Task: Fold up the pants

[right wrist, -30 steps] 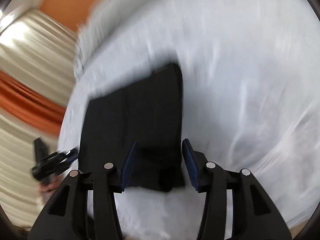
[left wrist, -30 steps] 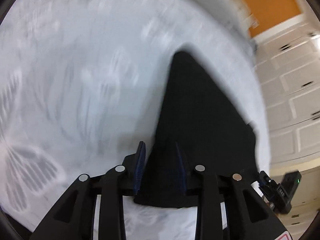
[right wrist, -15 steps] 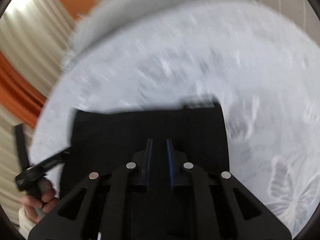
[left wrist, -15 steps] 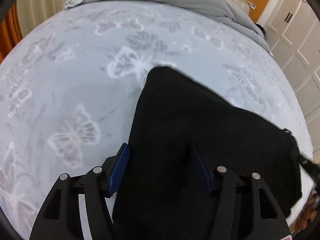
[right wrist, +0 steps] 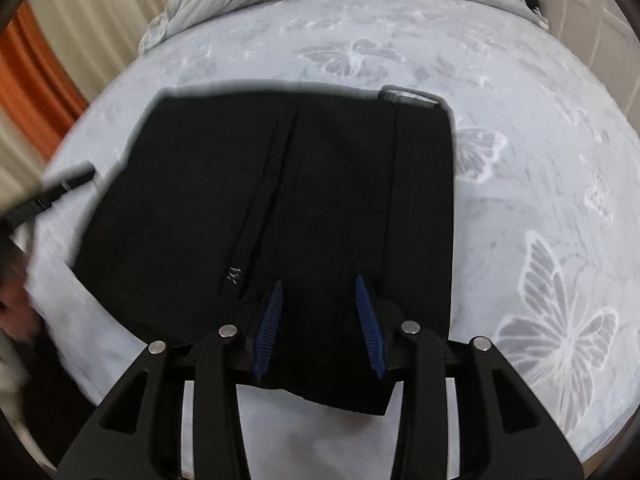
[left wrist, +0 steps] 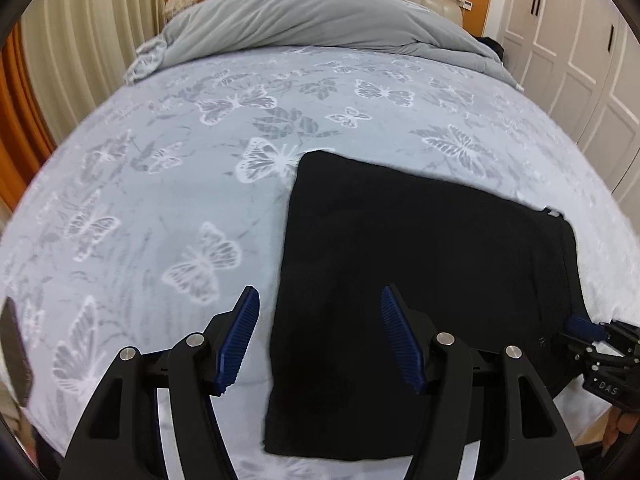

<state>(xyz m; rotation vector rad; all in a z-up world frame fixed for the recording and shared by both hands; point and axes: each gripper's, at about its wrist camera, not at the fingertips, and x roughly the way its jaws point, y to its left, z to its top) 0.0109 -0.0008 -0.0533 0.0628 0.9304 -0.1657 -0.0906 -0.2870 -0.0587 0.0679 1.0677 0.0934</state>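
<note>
The black pants [left wrist: 420, 248] lie folded into a flat rectangle on the butterfly-print bed sheet [left wrist: 160, 200]. My left gripper [left wrist: 318, 292] hovers open over their left edge, one blue pad over the sheet and the other over the cloth, gripping nothing. In the right wrist view the pants [right wrist: 320, 168] show a seam and a small logo. My right gripper [right wrist: 318, 282] is just above their near edge. Its jaws are opening, with cloth below them but no fold pinched between the pads. That gripper [left wrist: 592, 332] also shows at the pants' right edge.
A grey duvet [left wrist: 312, 16] is bunched at the head of the bed, before a padded headboard and an orange wall. White wardrobe doors [left wrist: 580, 60] stand to the right, pale curtains [left wrist: 80, 40] to the left. A hand [right wrist: 16, 304] shows at the left edge.
Both views swung up to face the head of the bed. The left jaws opened wide off the cloth. The right jaws narrowed over the pants, then spread apart again.
</note>
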